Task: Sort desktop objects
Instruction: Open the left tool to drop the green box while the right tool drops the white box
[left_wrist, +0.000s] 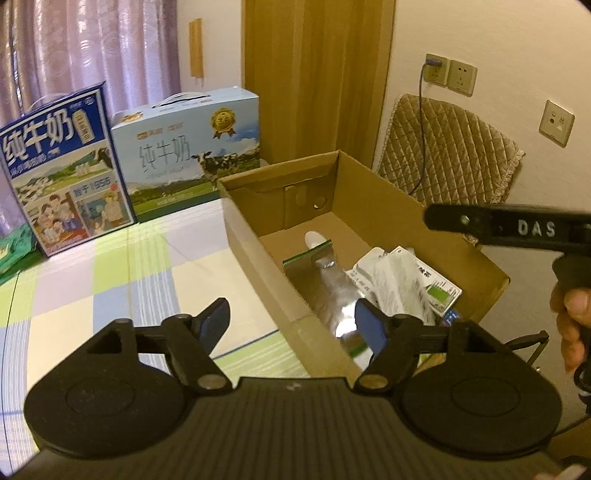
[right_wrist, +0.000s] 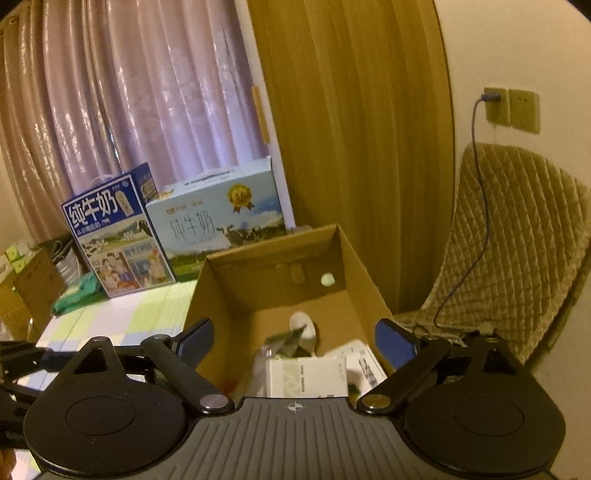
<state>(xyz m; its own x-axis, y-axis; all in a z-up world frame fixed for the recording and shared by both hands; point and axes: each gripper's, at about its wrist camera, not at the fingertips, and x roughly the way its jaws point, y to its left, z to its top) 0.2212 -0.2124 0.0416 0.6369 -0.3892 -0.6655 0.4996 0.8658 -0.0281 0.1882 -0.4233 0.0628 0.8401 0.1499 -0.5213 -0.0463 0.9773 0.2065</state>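
**Hovering at the box, both grippers empty**

Holding both tools over the open cardboard box, I see my left gripper poised above its near left corner, the 2 blue-padded fingers spread wide with nothing between them: 1 finger hangs outside the box's left wall over the checked tabletop, the other over the box's contents. My right gripper sits above the box's near end, its fingers likewise splayed apart and empty, framing the interior.

Inside the box lie the sorted things. A silver foil pouch with a green top edge stretches along the left wall; a white rounded object, too blurred to identify, rests just beyond it toward the box's far end. A white carton with a green patch lies beside the pouch, against the right wall. From the right wrist view, a pale white packet lies at the box's near end, directly under my gripper.

A hand grips the black handle marked "DAS" to the right of the box. Left of the box, 2 milk cartons stand on the tabletop: a dark blue one and a light blue one touching the box's far left corner. A quilted cushion leans on the wall behind the box.
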